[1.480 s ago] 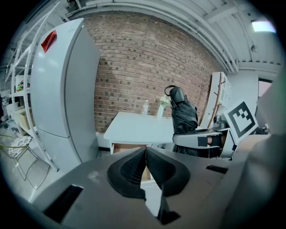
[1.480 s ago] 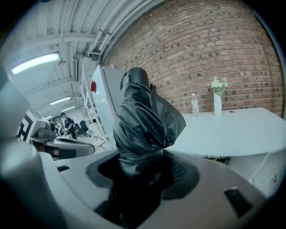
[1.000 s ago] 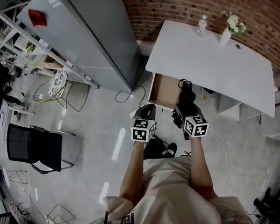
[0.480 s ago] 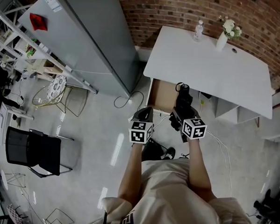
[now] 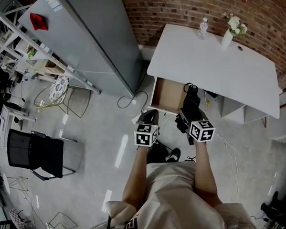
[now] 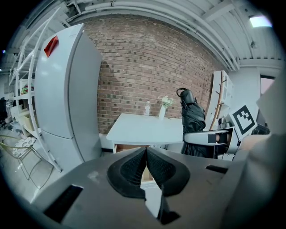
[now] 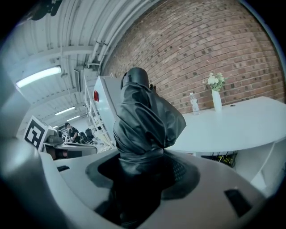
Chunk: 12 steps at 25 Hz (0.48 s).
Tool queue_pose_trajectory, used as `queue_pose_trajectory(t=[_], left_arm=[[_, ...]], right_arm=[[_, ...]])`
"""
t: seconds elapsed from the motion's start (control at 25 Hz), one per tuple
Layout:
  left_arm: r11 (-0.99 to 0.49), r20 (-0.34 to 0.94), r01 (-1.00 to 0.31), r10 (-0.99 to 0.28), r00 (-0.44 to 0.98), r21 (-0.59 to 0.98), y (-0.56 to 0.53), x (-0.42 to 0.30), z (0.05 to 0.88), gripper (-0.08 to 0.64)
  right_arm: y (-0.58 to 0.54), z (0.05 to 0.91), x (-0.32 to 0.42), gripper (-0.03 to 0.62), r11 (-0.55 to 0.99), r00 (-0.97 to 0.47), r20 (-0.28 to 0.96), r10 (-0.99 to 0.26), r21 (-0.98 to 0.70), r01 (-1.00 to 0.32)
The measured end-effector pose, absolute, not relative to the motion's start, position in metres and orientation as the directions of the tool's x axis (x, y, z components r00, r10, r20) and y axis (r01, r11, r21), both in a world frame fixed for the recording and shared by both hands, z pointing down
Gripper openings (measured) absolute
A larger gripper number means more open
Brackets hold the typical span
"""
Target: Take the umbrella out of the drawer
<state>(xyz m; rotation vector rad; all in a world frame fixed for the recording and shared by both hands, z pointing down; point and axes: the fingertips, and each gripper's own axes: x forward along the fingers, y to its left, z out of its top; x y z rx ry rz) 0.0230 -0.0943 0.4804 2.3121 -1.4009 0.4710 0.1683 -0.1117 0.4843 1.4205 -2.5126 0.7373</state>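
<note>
**A:** Head view first. Where's the umbrella?

**B:** The folded black umbrella (image 5: 191, 94) is clear of the open drawer (image 5: 167, 94). The right claw (image 5: 186, 111) carries it over the drawer's right front corner, close to the near edge of the white tabletop (image 5: 217, 63). The left claw (image 5: 149, 116) hangs just in front of the drawer and touches nothing.

**A:** What's the risk there?

**B:** I think a careless swing forward could knock the umbrella's top against that tabletop edge. The drawer also stands open at leg height, so the person could bump it.

**A:** And the left gripper view?

**B:** Its jaws are pressed together with nothing between them. The umbrella stands upright off to the right. An empty, clenched claw can't catch anything that slips.

**A:** The right gripper view?

**B:** The jaws are clamped round the umbrella's lower wrapped part, and looser folds bulge above them. I can't tell if they bite the shaft or only cloth. If it's only cloth, the umbrella could slide through or tilt and drop to the floor.
</note>
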Motion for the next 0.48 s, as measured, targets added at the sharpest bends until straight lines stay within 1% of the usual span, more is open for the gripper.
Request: queue_pose_trajectory(t=[0.16,0.48], left_arm=[[-0.426,0.480,-0.891,-0.756,0.446,0.156,-0.0888,0.0244,0.4816,0.011],[-0.436,0.475,-0.888,-0.755,0.451,0.150,-0.0863,0.0263,0.4786,0.010]], right_arm=[[-0.1066,0.4849,0.1682,0.301,0.436,-0.531,0.384,-0.756,-0.310,-0.845],[-0.1046,0.4768,0.1657,0.301,0.453,-0.539,0.369,-0.758,-0.298,-0.840]])
